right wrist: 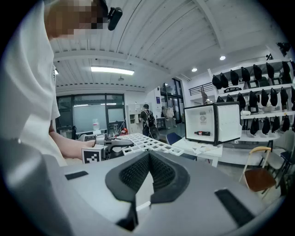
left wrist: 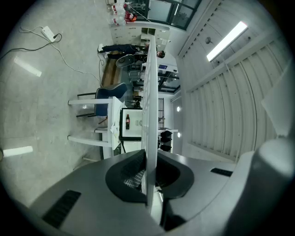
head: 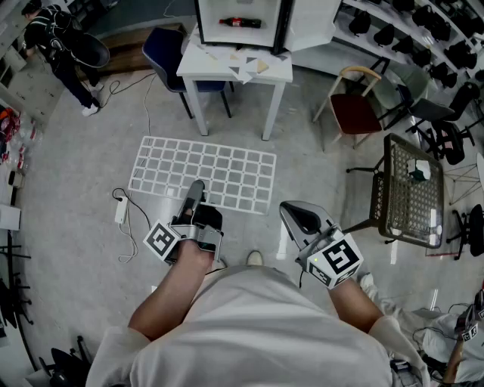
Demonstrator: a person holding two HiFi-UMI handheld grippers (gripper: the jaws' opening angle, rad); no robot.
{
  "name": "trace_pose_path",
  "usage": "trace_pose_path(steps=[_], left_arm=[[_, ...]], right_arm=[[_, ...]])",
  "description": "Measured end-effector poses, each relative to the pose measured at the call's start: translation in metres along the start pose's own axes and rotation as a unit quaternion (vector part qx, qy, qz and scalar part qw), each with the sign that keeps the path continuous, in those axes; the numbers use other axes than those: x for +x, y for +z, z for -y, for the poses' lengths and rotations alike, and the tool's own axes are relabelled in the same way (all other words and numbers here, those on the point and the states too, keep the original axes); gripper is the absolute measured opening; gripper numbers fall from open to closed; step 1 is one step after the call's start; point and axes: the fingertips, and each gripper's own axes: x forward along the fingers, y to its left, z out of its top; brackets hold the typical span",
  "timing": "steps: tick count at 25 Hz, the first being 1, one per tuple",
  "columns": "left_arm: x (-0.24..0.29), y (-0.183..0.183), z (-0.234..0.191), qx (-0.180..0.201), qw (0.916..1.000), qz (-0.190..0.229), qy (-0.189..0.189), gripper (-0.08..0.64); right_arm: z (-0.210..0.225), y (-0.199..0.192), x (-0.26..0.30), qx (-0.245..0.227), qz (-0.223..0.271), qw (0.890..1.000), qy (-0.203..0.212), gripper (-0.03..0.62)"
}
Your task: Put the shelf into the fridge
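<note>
A: What has the left gripper (head: 198, 189) got?
B: Its jaws are pinched on the near edge of the white wire grid shelf (head: 204, 170), whose long axis lies crosswise. The open white fridge (head: 242, 23) stands ahead, at the far edge of the white table (head: 193, 69). The right gripper (head: 293, 213) is closed and empty.

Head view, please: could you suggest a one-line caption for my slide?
Left gripper holds the white grid shelf flat, facing the open fridge on the table.

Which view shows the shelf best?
The head view: the whole white grid shelf shows from above. The left gripper view sees it only edge-on between the jaws; the right gripper view shows part, slantwise.
</note>
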Motion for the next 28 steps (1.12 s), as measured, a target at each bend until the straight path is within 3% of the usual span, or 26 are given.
trace_pose_path(steps=[6,13,16,18,28], left_arm=[[-0.007,-0.008,-0.005,0.001,1.0000,0.003,0.004,0.038],[0.088,-0.021,-0.015,0.010,0.9999,0.006,0.012,0.038],[0.126,-0.010,-0.020,0.003,1.0000,0.005,0.007,0.038],[0.151,-0.001,-0.022,-0.006,1.0000,0.001,0.004,0.038],[0.292,0.071,-0.030,-0.022,0.9986,-0.047,0.007,0.038]], right_arm=[[-0.017,-0.018,-0.011,0.008,-0.006,1.000,0.000,0.006],[0.056,-0.020,0.008,0.024,-0.010,1.000,0.004,0.008],[0.077,-0.020,0.027,0.015,-0.017,1.000,-0.008,0.009],[0.090,-0.017,0.043,0.017,-0.021,0.999,-0.018,0.072],[0.159,0.037,0.155,0.031,-0.033,0.996,-0.073,0.041]])
